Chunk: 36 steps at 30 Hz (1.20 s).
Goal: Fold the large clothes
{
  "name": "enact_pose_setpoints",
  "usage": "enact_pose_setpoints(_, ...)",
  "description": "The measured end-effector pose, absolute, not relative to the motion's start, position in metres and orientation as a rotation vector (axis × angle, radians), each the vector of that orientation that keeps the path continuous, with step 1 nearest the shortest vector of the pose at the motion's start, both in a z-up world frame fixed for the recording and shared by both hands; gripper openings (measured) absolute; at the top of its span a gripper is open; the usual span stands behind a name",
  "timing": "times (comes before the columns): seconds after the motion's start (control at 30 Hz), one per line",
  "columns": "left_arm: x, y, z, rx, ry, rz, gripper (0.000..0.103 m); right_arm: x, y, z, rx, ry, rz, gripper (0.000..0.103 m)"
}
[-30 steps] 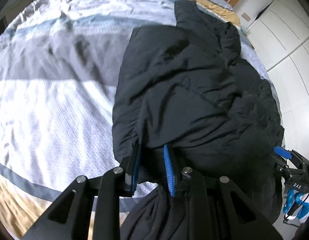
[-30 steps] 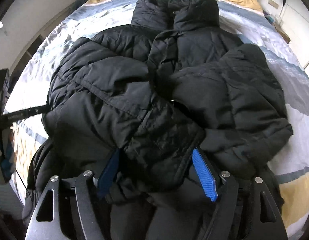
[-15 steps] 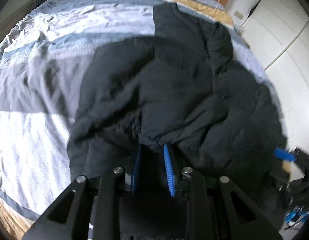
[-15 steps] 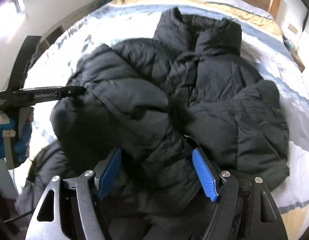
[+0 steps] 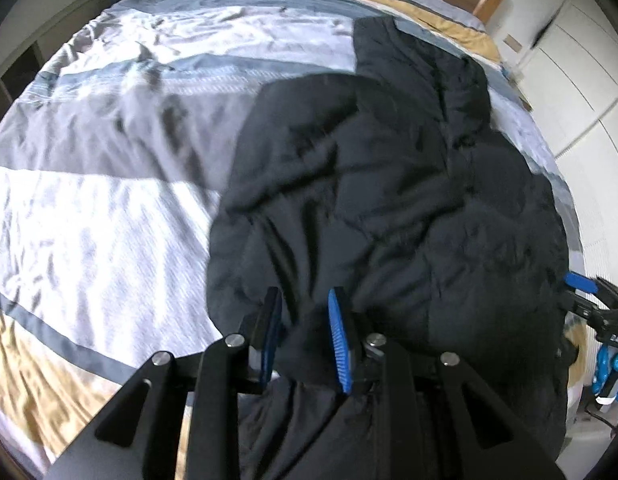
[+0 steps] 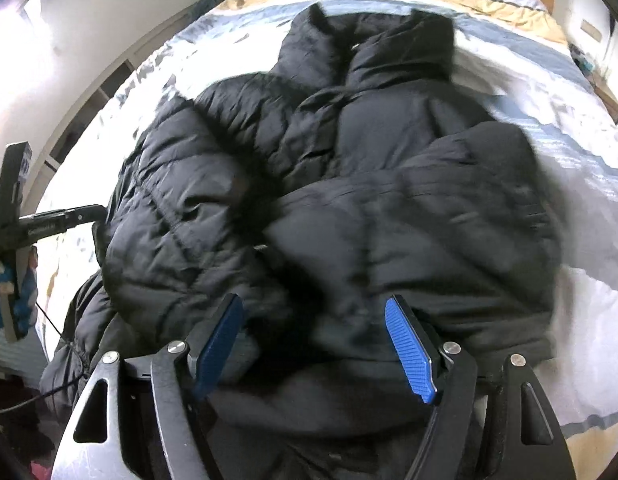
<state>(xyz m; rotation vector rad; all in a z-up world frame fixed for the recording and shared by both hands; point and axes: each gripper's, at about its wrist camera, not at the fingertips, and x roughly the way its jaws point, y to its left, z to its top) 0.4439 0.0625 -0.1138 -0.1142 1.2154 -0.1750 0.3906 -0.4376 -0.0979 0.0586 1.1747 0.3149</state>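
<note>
On striped bed (image 5: 109, 208): black puffer jacket (image 5: 389, 184) lies spread, collar toward headboard, hem at near edge. Your left gripper (image 5: 305, 336) has jaws narrow and opening, fold of hem between blue pads. Your right gripper (image 6: 315, 346) has jaws wide around bunched hem; blur there, grip looks likely but unsure.

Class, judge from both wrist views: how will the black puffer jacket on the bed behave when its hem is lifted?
The black puffer jacket probably flops and drapes, since its hem hangs limp off the bed. Its puffy quilting suggests it is light for its bulk. The sheeny shell may slide between pads.
</note>
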Motion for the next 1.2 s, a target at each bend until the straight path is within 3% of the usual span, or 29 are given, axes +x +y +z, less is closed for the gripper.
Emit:
enact_pose_setpoints(0.1,0.467,0.075,-0.107,-0.141,1.208,-0.11,0.043,0.409,-0.48,-0.088,0.089,1.148,0.276,0.073)
enact_pose_setpoints(0.37,0.574,0.077,-0.098,-0.17,1.166,-0.119,0.043,0.505,-0.565,-0.086,0.186,1.037,0.154,0.073)
enact_pose_setpoints(0.5,0.642,0.051,-0.102,-0.222,1.147,-0.219,0.043,0.561,-0.568,-0.091,0.222,0.987,0.163,0.075)
enact_pose_setpoints(0.57,0.678,0.031,-0.107,-0.264,1.14,-0.277,0.051,0.592,-0.565,-0.096,0.239,0.966,0.172,0.075)
enact_pose_setpoints(0.77,0.769,-0.02,-0.133,-0.374,1.123,-0.375,0.052,0.673,-0.559,-0.121,0.357,0.944,0.195,0.076)
enact_pose_setpoints(1.2,0.831,-0.058,-0.201,-0.479,1.166,-0.297,0.052,0.77,-0.532,-0.156,0.458,0.956,0.185,0.075)
